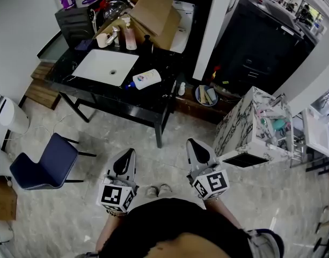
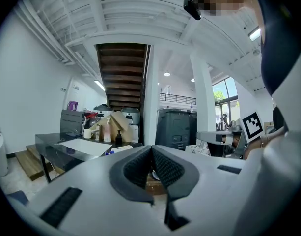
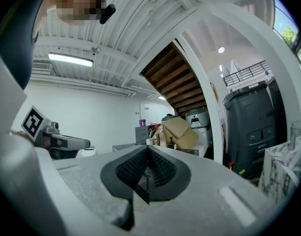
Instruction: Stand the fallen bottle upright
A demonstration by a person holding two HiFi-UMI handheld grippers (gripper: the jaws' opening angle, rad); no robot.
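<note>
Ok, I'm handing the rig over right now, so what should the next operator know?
Left gripper: shut, empty, held close in front of the body.
Right gripper: shut, empty, beside it.
Bottle: lying on its side on the black table, just right of the white sink, out of reach ahead.
Done: nothing yet.
Left: walk up, open a gripper, grip the bottle, stand it upright, release.

Left gripper (image 1: 129,152) and right gripper (image 1: 191,143) level, fingers (image 2: 138,169) closed, empty.
</note>
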